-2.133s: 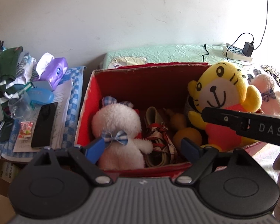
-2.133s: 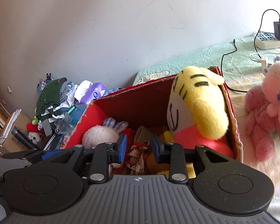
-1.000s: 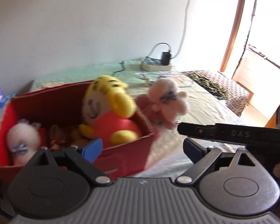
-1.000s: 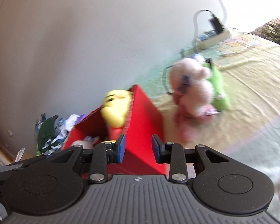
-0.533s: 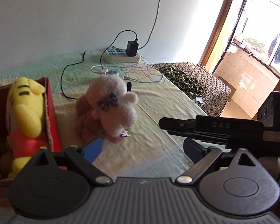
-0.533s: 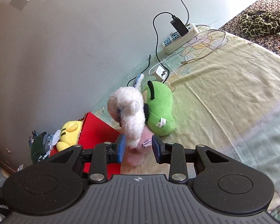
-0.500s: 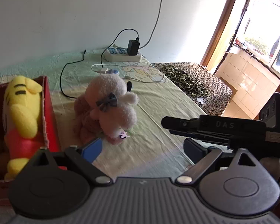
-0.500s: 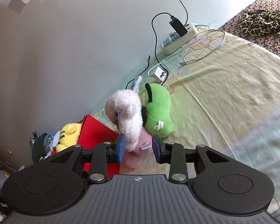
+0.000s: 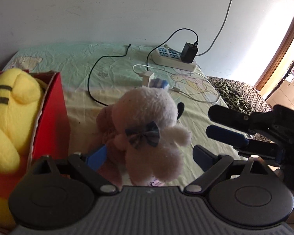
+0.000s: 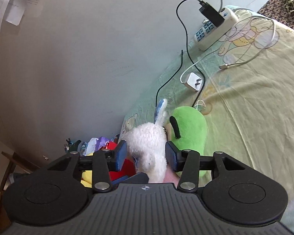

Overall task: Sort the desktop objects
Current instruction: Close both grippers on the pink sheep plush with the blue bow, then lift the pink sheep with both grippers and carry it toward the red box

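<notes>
Left gripper (image 9: pixel 149 154) with jaws spread wide, the fluffy pale pink plush toy with a dark checked bow (image 9: pixel 152 129) sitting between them on the pale green bedsheet (image 9: pixel 111 66), just beside the red cardboard box (image 9: pixel 53 117) holding a yellow plush tiger (image 9: pixel 9 105). Right gripper (image 10: pixel 146 154) parted, its blue pads (image 10: pixel 121 153) flanking the same toy's head; contact cannot be told. A green plush toy (image 10: pixel 188 129) lies behind.
</notes>
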`<state>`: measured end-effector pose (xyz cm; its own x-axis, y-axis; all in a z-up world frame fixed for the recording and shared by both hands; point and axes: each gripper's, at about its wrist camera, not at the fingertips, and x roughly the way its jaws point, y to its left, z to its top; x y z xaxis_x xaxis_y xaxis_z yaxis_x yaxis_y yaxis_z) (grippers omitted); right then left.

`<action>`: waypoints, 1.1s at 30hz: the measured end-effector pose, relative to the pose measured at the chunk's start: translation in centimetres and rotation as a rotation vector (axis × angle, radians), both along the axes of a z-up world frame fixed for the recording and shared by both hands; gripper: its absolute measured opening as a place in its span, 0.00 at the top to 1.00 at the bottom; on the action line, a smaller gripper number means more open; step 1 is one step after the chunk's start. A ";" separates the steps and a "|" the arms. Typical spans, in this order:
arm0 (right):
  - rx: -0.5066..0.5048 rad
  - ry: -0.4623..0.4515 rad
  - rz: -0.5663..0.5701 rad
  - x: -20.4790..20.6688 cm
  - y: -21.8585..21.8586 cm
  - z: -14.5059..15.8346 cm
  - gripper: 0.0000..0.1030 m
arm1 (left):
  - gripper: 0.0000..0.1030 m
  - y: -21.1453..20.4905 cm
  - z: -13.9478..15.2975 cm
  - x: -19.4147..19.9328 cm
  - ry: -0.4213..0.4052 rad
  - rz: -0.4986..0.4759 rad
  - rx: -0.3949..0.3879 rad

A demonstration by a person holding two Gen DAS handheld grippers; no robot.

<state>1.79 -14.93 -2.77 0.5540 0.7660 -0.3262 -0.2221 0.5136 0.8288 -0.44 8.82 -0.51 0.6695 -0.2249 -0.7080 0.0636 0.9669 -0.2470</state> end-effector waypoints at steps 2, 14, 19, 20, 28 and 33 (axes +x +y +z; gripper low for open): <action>0.009 0.014 0.035 1.1 0.6 -0.3 0.51 | 0.08 0.0 -0.4 0.8 0.009 0.010 -0.003; -0.037 0.058 0.132 4.2 3.3 -2.0 0.48 | 0.22 -0.7 -1.4 3.9 0.034 0.034 0.008; -0.042 0.063 0.157 5.4 3.3 -2.9 0.58 | 0.25 -1.3 -1.6 4.7 0.034 0.018 0.055; -0.032 0.068 0.164 5.6 3.2 -3.1 0.59 | 0.25 -1.4 -1.6 4.8 0.033 0.016 0.060; -0.044 0.016 0.206 5.0 2.3 -2.7 0.66 | 0.27 -2.4 -0.9 4.2 0.018 -0.010 0.090; -0.039 -0.007 0.211 3.7 1.2 -1.9 0.69 | 0.28 -3.2 0.1 2.8 -0.004 -0.023 0.078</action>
